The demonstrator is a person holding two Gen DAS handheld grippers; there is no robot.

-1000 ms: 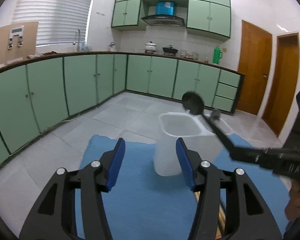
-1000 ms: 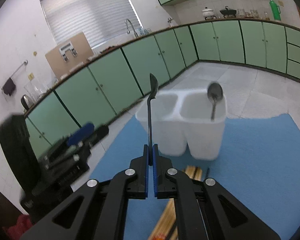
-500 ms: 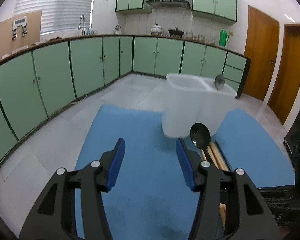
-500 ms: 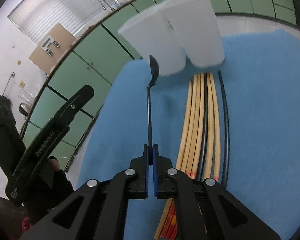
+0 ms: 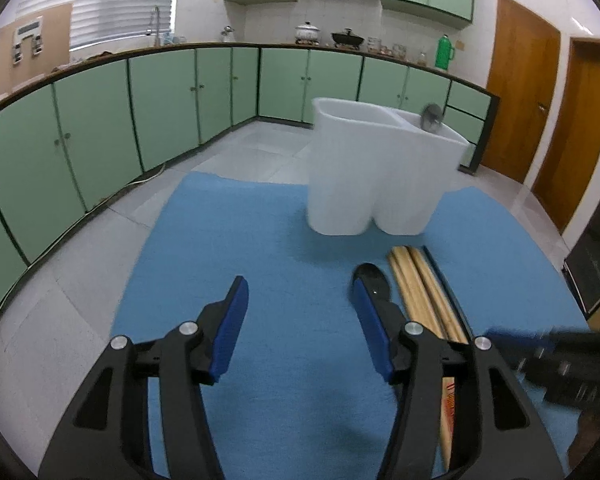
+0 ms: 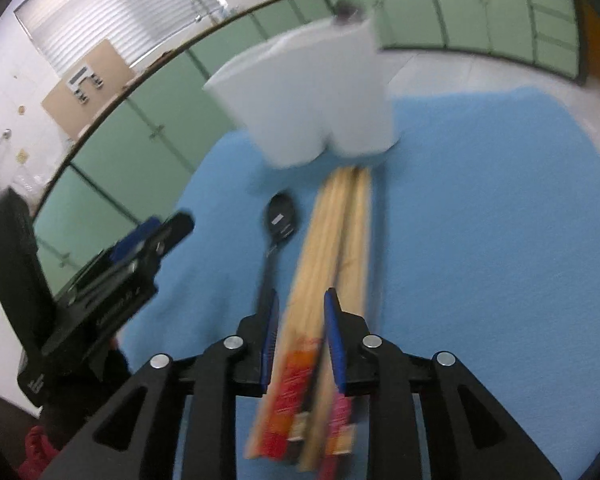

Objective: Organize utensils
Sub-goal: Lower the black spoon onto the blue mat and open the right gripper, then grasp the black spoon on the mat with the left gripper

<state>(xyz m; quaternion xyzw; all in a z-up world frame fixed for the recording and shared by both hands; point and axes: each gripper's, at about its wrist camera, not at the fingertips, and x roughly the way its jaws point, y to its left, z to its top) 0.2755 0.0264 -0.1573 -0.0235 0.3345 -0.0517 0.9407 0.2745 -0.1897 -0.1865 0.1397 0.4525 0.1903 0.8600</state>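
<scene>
Blue-padded right gripper (image 6: 300, 300) jaws just parted over wooden chopsticks (image 6: 332, 240), gripping nothing, black spoon (image 6: 281, 222) flat on blue mat (image 6: 480, 220) beside its left finger, left gripper (image 5: 298, 300) half-open, empty, white holder (image 6: 316, 100) beyond.

Bare blue mat (image 5: 260, 240) lies open toward its left edge. The white two-compartment holder (image 5: 376, 172) blocks the far edge; black spoon (image 6: 280, 220) and wooden chopsticks (image 6: 332, 240) crowd the middle before it.

Both wrist views look steeply down, close over the shared blue mat (image 5: 300, 240), the right one blurred.
</scene>
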